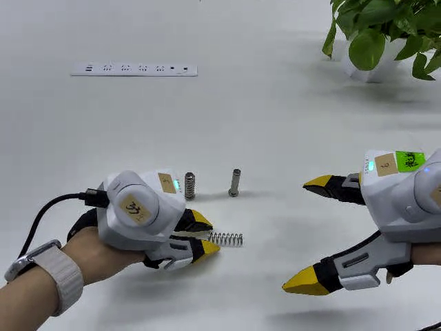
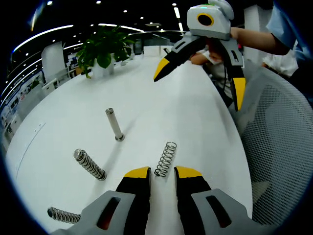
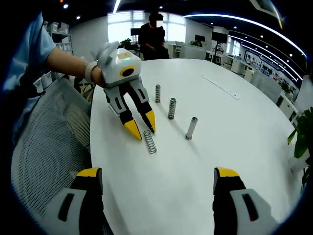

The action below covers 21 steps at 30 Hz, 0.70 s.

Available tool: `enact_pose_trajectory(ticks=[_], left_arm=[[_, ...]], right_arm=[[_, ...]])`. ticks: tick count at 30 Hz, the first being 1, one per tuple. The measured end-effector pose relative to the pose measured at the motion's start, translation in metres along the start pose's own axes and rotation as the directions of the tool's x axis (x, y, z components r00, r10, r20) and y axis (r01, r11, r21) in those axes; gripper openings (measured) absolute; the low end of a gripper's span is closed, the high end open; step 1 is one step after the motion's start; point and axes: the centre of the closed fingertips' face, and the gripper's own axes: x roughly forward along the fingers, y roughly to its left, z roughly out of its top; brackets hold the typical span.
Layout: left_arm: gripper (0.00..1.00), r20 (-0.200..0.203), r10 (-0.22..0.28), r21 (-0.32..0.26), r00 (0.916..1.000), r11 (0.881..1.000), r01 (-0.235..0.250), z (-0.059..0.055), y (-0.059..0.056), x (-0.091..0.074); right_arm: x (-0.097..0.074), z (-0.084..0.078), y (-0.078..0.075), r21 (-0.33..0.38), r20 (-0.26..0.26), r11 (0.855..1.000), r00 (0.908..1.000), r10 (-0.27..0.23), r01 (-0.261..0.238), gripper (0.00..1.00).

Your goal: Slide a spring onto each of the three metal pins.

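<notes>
A broad white tabletop (image 1: 275, 124) lies matte and evenly lit. Far beyond the left fingers (image 1: 204, 221), a white power strip (image 1: 134, 69) lies flat on it. Well past the right fingers (image 1: 320, 183), a leafy potted plant (image 1: 382, 34) stands in a white pot. A grey mesh chair (image 3: 44, 142) sits off the edge the fingers reach in from. It's an open office with a dark ceiling, long light strips (image 3: 234, 18) and small spots. Bright windows (image 3: 122, 24) close the far end, with more desks (image 3: 249, 66) and a person (image 3: 155, 39) standing there.
</notes>
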Motion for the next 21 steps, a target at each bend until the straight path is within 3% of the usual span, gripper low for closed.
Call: enact_pose_trajectory(ticks=[7, 12, 21], left_arm=[[0.18, -0.006, -0.004, 0.014, 1.0, 1.0, 0.004, -0.0032, 0.0023, 0.0028], [0.15, -0.02, -0.017, 0.065, 0.9997, 0.998, 0.018, -0.0021, 0.0004, 0.0044], [0.12, -0.033, -0.027, 0.08, 0.9991, 0.996, 0.03, -0.0004, -0.0021, 0.006]], right_arm=[[-0.0033, -0.001, 0.0003, 0.013, 0.005, 1.0, 0.9999, -0.011, 0.011, 0.95], [-0.0051, -0.0034, -0.0006, 0.022, 0.007, 1.0, 0.9998, -0.018, 0.018, 0.95], [-0.0048, -0.0053, -0.0014, 0.028, 0.009, 0.999, 0.9998, -0.017, 0.017, 0.95]])
